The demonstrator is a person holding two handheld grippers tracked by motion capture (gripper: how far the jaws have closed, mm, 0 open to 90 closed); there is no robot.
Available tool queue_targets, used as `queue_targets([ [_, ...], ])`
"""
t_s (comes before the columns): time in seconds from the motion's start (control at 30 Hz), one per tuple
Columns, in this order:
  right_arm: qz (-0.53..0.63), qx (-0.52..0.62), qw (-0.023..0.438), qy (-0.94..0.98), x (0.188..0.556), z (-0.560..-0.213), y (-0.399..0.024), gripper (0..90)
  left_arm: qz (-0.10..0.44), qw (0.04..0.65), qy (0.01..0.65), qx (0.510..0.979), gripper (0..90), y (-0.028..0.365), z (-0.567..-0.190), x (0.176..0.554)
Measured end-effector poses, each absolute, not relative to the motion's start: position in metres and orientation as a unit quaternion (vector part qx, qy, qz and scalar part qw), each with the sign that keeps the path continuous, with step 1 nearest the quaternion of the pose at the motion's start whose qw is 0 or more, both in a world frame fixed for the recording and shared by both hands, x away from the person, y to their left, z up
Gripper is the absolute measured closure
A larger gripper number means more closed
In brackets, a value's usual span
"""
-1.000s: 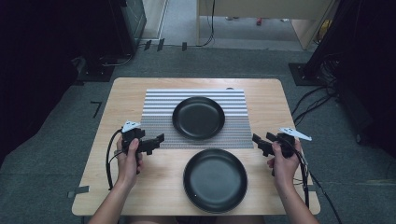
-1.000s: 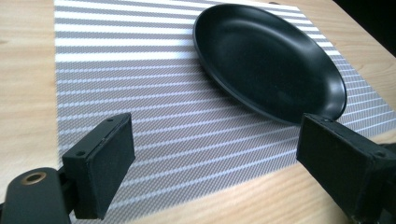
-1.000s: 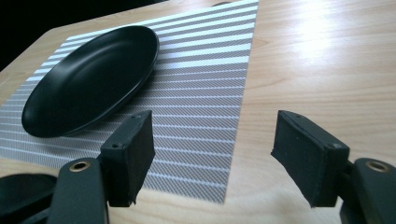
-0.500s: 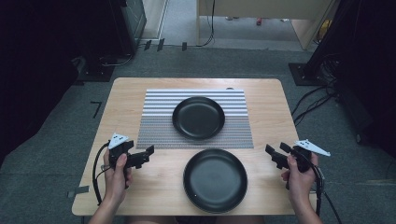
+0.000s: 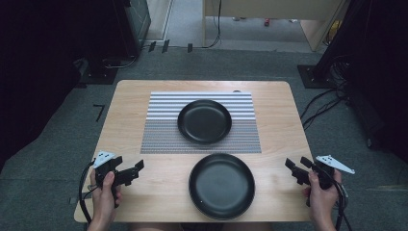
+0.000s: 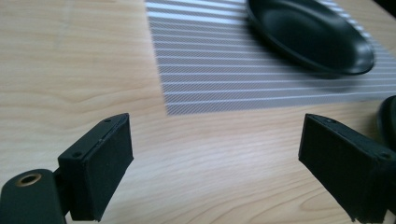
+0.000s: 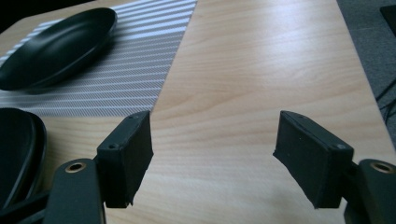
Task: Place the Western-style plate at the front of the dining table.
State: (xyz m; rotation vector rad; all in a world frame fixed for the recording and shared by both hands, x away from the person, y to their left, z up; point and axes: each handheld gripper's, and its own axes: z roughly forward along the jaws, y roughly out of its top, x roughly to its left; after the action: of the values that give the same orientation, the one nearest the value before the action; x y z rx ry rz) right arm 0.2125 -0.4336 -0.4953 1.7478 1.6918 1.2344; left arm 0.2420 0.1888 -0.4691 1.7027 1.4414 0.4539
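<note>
Two empty black plates are on the wooden table [image 5: 130, 103]. The far plate [image 5: 204, 121] [image 6: 313, 37] [image 7: 58, 44] rests on a grey striped placemat [image 5: 163, 125] [image 6: 219, 70] [image 7: 126, 79]. The near plate [image 5: 221, 185] [image 7: 16, 149] lies on bare wood near the front edge. My left gripper [image 5: 136, 169] [image 6: 215, 172] is held open over the table's front left, jaws pointing right toward the near plate. My right gripper [image 5: 297, 170] [image 7: 212, 158] is held open at the front right edge, jaws pointing left. Nothing sits between either pair of jaws.
Grey carpet surrounds the table. Dark equipment and cables [image 5: 332, 91] stand to the left and right, and a wooden desk [image 5: 269, 14] is at the back. Bare wood lies either side of the placemat.
Both hands have drawn back toward the table's front edge and slightly outward. The jaws stay open and the plates have not moved.
</note>
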Motion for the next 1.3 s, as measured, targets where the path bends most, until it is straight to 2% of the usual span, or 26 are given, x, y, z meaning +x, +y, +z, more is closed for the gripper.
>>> queue_targets([
  [0.33, 0.432, 0.638, 0.208, 0.603, 0.191, -0.503, -0.451, 27.0, 0.195, 0.391, 0.614, 0.657, 9.4, 0.233, -0.489, 0.222],
  [0.6, 0.420, 0.648, 0.206, 0.601, 0.175, -0.511, -0.460, 26.9, 0.216, 0.359, 0.627, 0.657, 8.6, 0.253, -0.501, 0.207],
  [0.77, 0.410, 0.649, 0.202, 0.608, 0.170, -0.516, -0.458, 26.3, 0.227, 0.331, 0.627, 0.668, 8.6, 0.253, -0.512, 0.203],
  [0.87, 0.400, 0.649, 0.192, 0.618, 0.171, -0.522, -0.452, 25.2, 0.224, 0.334, 0.621, 0.673, 3.1, 0.252, -0.513, 0.203],
  [1.3, 0.331, 0.614, 0.255, 0.669, 0.172, -0.526, -0.425, 18.8, 0.255, 0.294, 0.602, 0.697, 0.4, 0.239, -0.520, 0.203],
])
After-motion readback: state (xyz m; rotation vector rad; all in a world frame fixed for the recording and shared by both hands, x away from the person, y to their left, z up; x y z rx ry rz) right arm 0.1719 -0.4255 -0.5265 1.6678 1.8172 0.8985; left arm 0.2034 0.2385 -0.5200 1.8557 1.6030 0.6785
